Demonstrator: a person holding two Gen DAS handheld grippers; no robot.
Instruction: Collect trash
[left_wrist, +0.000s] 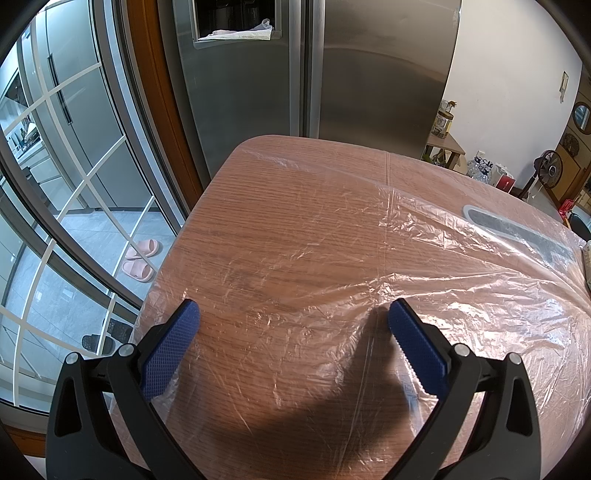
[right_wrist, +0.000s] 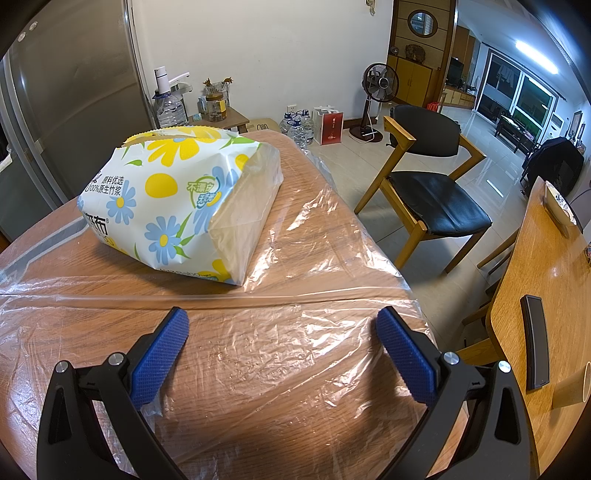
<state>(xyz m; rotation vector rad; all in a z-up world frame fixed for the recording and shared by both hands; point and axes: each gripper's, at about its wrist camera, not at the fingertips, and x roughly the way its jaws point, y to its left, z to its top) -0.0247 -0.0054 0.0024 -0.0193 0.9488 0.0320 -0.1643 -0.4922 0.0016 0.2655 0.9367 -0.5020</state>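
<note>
A clear plastic sheet (left_wrist: 424, 280) lies crinkled over the wooden table (left_wrist: 280, 192); it also shows in the right wrist view (right_wrist: 295, 339). A tissue pack (right_wrist: 177, 199) with yellow and blue flowers sits on the sheet at the far left of the right wrist view. My left gripper (left_wrist: 293, 314) is open and empty just above the sheet. My right gripper (right_wrist: 282, 321) is open and empty above the sheet, a little short of the pack.
A steel fridge (left_wrist: 295, 74) stands past the table's far edge. A glass door (left_wrist: 74, 206) and pink slippers (left_wrist: 140, 258) are to the left. A black-seated chair (right_wrist: 432, 192) and a second wooden table (right_wrist: 546, 288) with a dark remote (right_wrist: 535, 343) are to the right.
</note>
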